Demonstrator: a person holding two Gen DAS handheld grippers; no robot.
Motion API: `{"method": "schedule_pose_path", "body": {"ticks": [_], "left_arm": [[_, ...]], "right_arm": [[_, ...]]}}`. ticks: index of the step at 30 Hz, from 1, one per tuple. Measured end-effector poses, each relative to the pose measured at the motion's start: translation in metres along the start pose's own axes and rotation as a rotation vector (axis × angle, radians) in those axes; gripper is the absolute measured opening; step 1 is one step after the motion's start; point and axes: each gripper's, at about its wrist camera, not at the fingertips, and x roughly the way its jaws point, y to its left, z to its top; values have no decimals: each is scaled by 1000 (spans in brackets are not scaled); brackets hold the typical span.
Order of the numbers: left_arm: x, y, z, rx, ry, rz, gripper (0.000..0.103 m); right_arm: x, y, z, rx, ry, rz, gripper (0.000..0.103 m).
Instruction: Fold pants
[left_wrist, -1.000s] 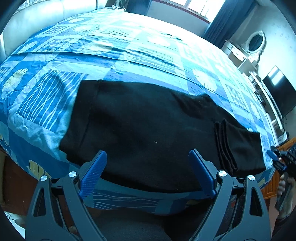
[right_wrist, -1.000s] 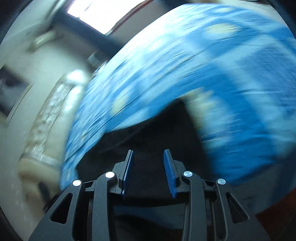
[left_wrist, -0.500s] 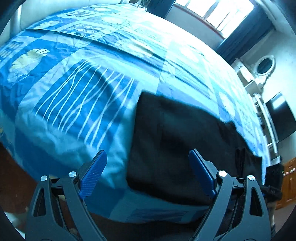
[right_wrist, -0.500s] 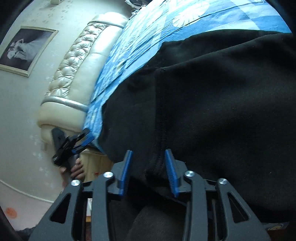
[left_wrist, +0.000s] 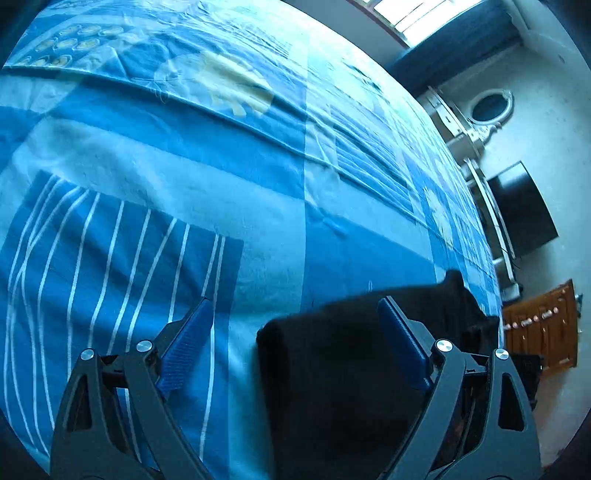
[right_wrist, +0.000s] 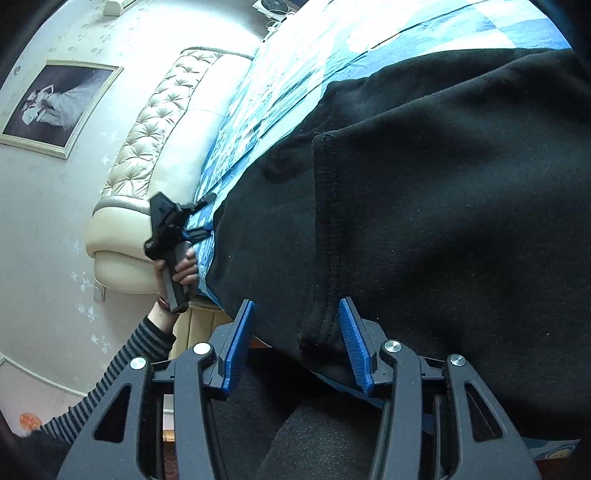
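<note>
Right gripper (right_wrist: 295, 341) open, blue pads spread to either side of a thick stitched seam at the near edge of the bed, nothing clamped. Just beyond the fingertips, black pants (right_wrist: 424, 206) spread flat over the blue patterned bedspread (right_wrist: 280, 85), filling most of the right wrist view, near edge hanging slightly past the bed's front edge. Farther off toward the headboard end, left gripper (right_wrist: 199, 218) seen at the far end of the garment, held in a hand (right_wrist: 183, 266) with a striped sleeve (right_wrist: 122, 369) behind it.

Left gripper (left_wrist: 295, 332) likewise open and wide, straddling one end of the pants (left_wrist: 351, 369) near the bed's front edge; one pad over bare bedspread (left_wrist: 184, 184), the other over black cloth. Not yet closed on anything. Beyond, bedspread running off to the far edge, with a dark screen (left_wrist: 524, 210) and wooden cabinet (left_wrist: 543, 328) past the bed's right side.

Probably soft, thick knit: limp, light to moderate in weight, not slippery, likely to sag and bunch if lifted from one point. Best taken at firm doubled edges, here the stitched seam between the right pads and the end corner under the left, both layers pinched together, lifted evenly to keep the fold line straight.
</note>
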Motion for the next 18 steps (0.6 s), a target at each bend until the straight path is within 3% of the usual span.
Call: {"method": "schedule_pose_path", "body": {"ticks": [5, 10, 15, 18], "left_arm": [[-7, -2, -31, -20, 58, -194, 90], [-11, -10, -69, -85, 66, -314, 85], [-3, -12, -78, -132, 88, -222, 36], [-5, -11, -74, -150, 94, -209, 31]], "right_arm": [[-3, -2, -2, -6, -9, 8, 48], [-4, -2, -3, -9, -17, 19, 48], [-4, -1, -5, -14, -27, 22, 51], [-4, 3, -7, -26, -36, 24, 58]]}}
